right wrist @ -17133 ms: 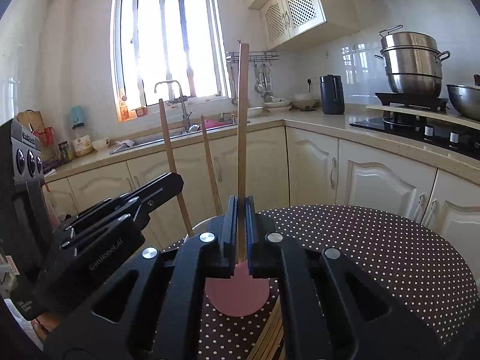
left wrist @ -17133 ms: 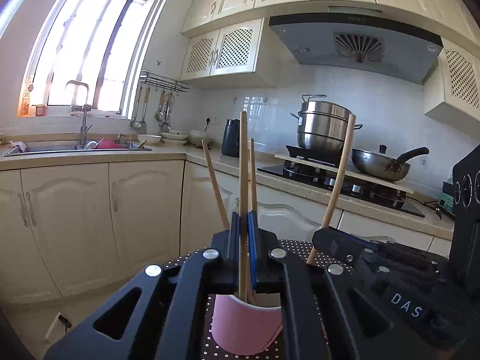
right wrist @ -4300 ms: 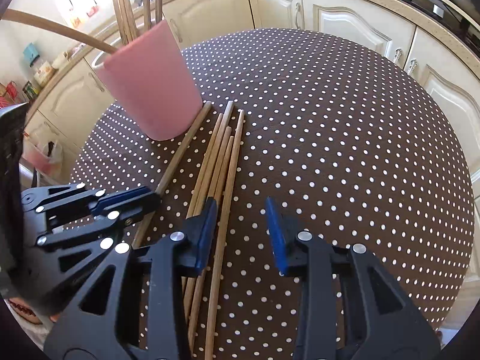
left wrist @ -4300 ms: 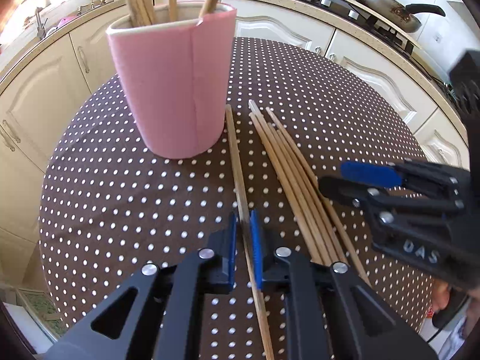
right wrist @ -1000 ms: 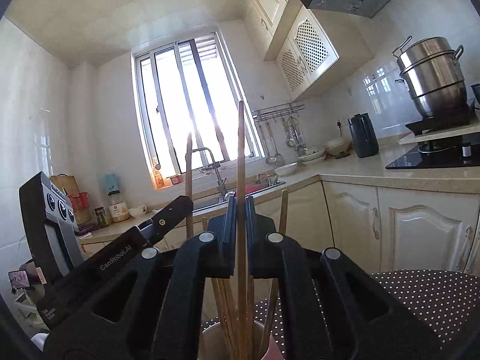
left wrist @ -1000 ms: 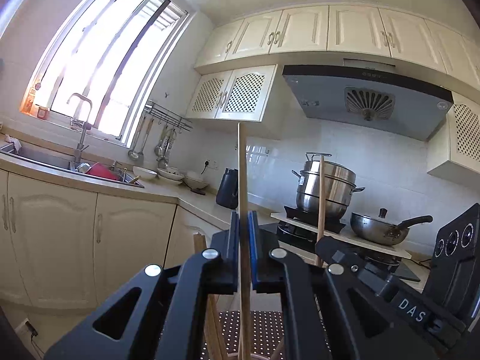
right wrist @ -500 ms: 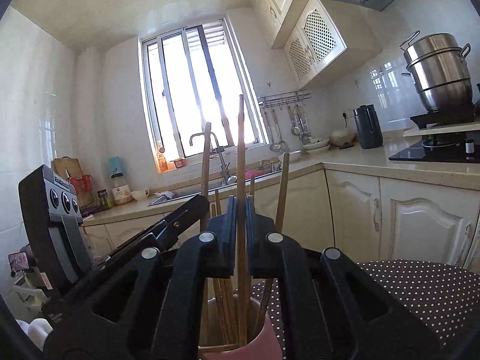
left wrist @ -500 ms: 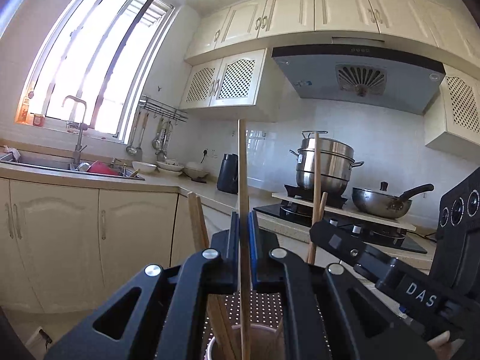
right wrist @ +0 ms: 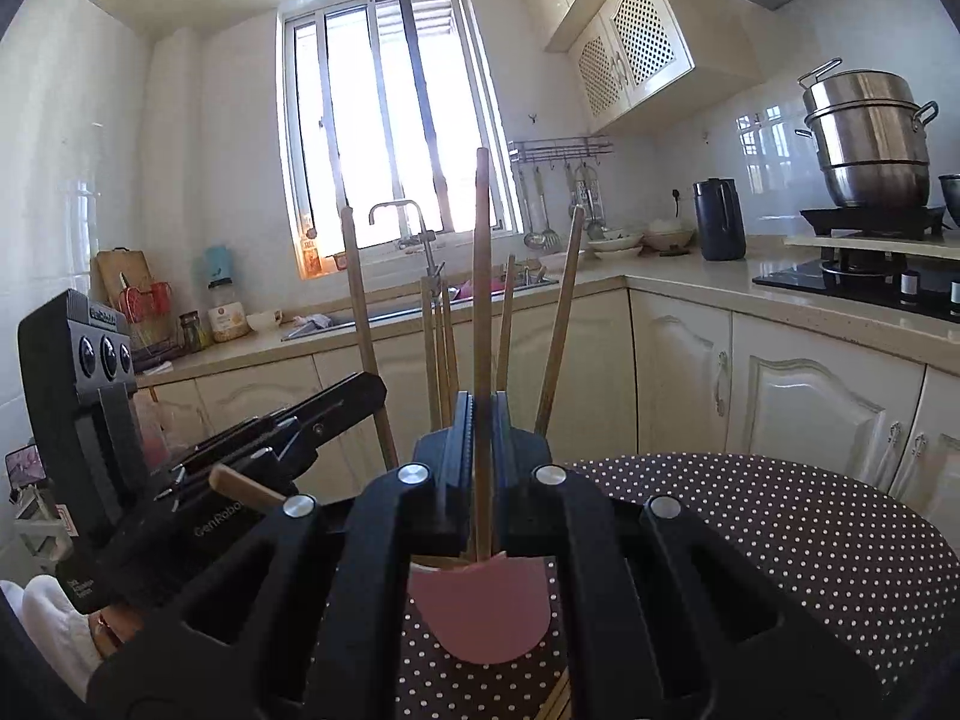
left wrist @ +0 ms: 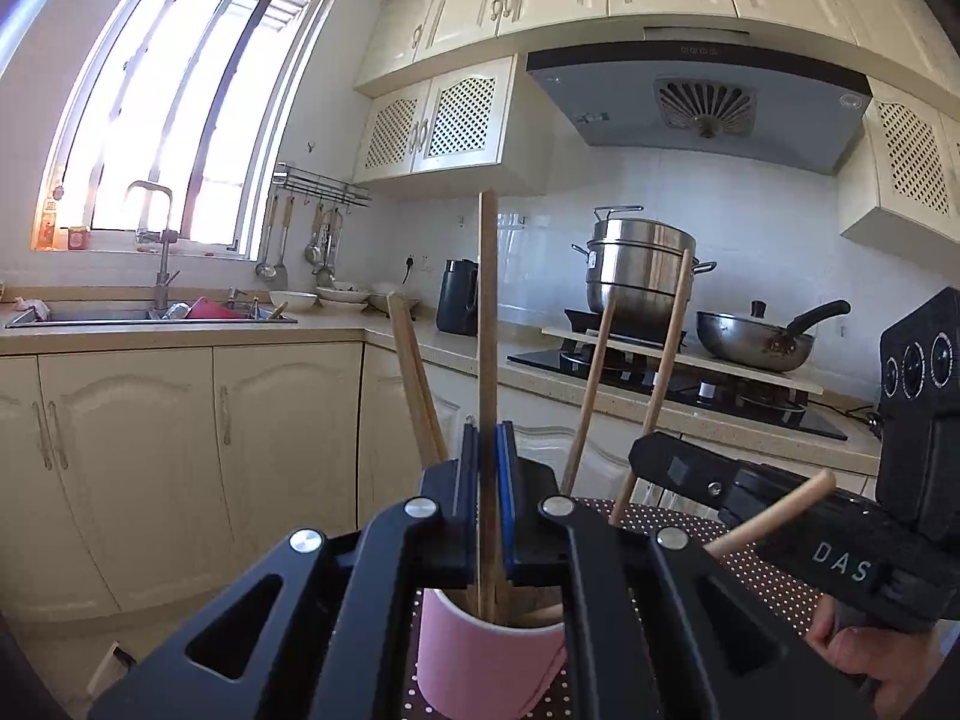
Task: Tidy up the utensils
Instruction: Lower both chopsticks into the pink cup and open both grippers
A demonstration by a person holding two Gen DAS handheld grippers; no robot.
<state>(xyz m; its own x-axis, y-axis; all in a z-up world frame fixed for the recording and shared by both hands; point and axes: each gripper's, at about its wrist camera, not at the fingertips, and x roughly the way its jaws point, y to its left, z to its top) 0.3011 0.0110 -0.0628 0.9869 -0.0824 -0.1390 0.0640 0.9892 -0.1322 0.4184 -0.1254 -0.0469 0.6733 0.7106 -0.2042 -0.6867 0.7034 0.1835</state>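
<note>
A pink cup (left wrist: 486, 654) stands on the dotted round table (left wrist: 774, 576), below both grippers; it also shows in the right wrist view (right wrist: 480, 612). Several wooden chopsticks (left wrist: 591, 396) lean in it. My left gripper (left wrist: 487, 468) is shut on an upright chopstick (left wrist: 487, 312) whose lower end is inside the cup. My right gripper (right wrist: 482, 438) is shut on another upright chopstick (right wrist: 481, 276), its lower end also in the cup. Each gripper appears in the other's view, right (left wrist: 798, 528) and left (right wrist: 240, 450).
Kitchen counter with sink (left wrist: 150, 315), kettle (left wrist: 456, 297), stove with steamer pot (left wrist: 642, 267) and wok (left wrist: 762, 336) lies behind. Cabinets (left wrist: 180, 450) stand beyond the table. More chopsticks lie on the table at the bottom edge of the right wrist view (right wrist: 558, 702).
Both grippers have come down with their chopsticks: the cup has risen into view under them and the chopstick ends now sit inside it.
</note>
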